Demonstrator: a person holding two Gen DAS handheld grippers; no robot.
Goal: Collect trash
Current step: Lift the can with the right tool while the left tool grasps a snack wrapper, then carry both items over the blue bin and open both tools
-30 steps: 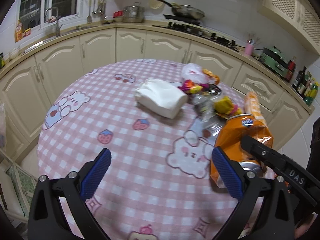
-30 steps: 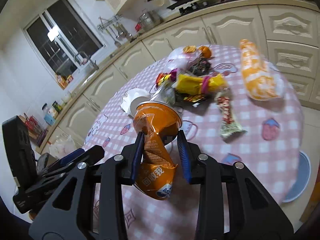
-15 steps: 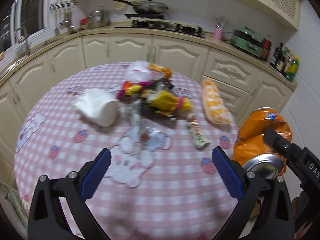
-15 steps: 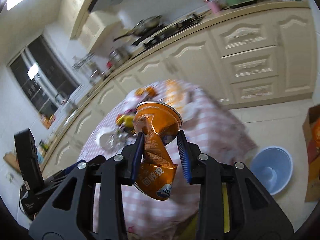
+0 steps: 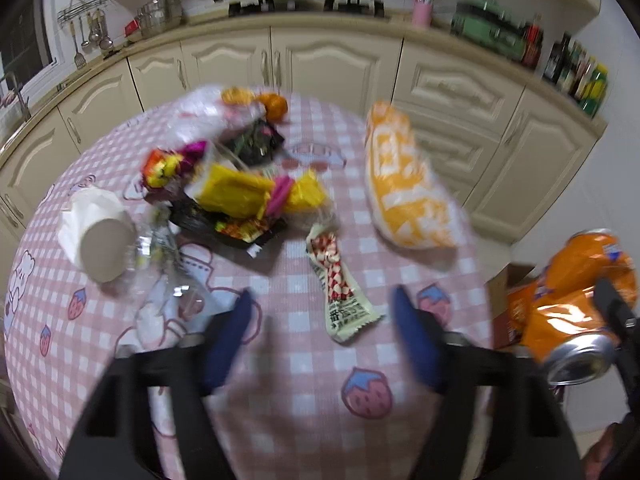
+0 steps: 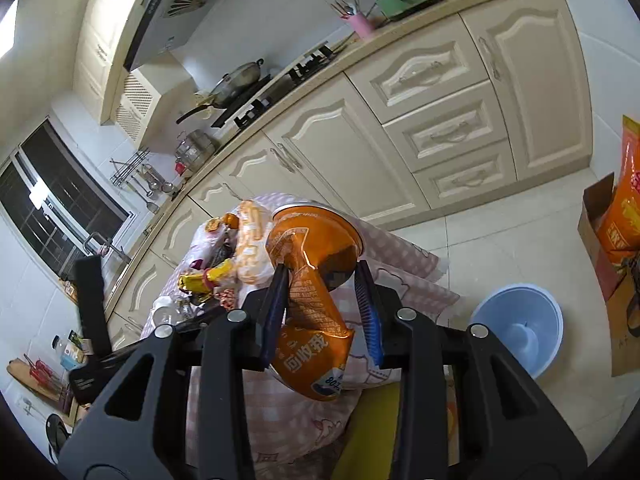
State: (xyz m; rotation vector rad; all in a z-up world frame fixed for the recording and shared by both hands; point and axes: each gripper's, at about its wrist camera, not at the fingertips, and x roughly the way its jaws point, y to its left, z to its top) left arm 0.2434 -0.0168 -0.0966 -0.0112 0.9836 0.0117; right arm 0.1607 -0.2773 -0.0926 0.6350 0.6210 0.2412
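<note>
Fingers of the left gripper (image 5: 322, 334) are closing with nothing between them, above the long white-and-red snack wrapper (image 5: 335, 288) on the pink checked tablecloth (image 5: 280, 420). Right gripper (image 6: 322, 316) clamps the crushed orange soda can (image 6: 312, 304); judging by this, next carry it over the pale blue plastic bin (image 6: 520, 330) and release.

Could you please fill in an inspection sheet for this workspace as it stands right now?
Surface: round table, pink checked cloth.
Job's things: crushed orange can; blue bin on the floor; wrapper pile; long snack wrapper; orange-white bag.
Clutter: tissue roll.
Grippers: right claw clamps the can off the table; left claw closing, nothing between its jaws.
Cables: nothing seen.
Surroundings: cream cabinets, cardboard box.
</note>
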